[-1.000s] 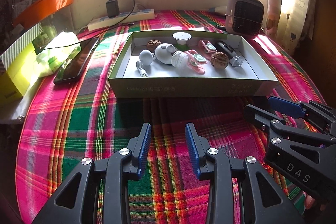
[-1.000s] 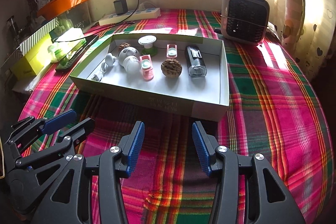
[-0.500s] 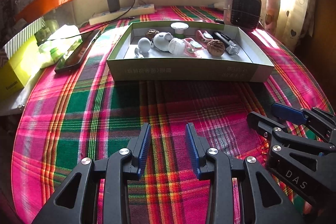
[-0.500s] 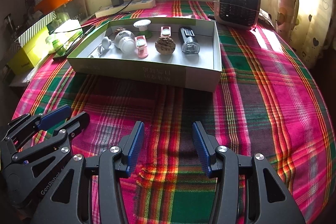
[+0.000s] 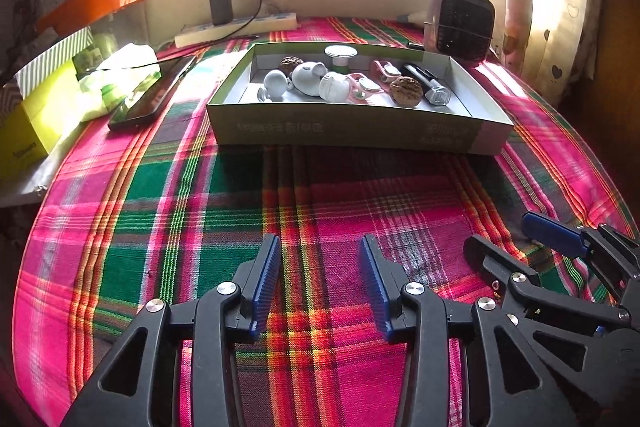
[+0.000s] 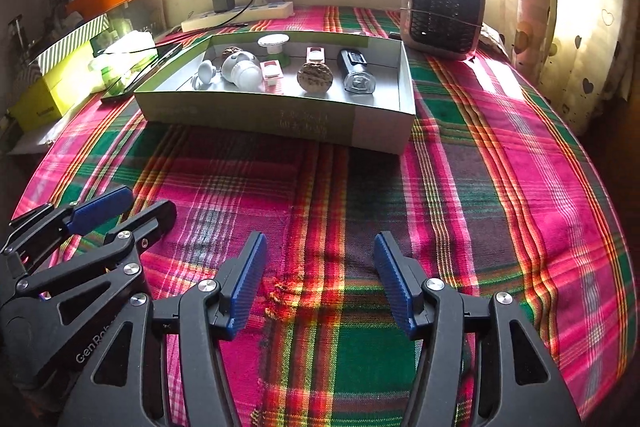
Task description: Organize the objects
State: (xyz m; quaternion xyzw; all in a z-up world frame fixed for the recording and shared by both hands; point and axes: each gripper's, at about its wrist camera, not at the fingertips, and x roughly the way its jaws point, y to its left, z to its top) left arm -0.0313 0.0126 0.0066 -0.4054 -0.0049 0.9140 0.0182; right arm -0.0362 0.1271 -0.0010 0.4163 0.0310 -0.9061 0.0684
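Left gripper (image 6: 100,211) body reads "GenRob" — box (image 6: 280,119) print illegible.

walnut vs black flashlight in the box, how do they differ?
Shape: the walnut is a round lump; the black flashlight is a long cylinder.
Look: the walnut is brown and wrinkled; the flashlight is smooth black with a clear lens end facing the cameras.
Place: the flashlight lies nearer the box's right wall, the walnut just left of it.
Shared: both rest on the box floor, far from both open grippers.
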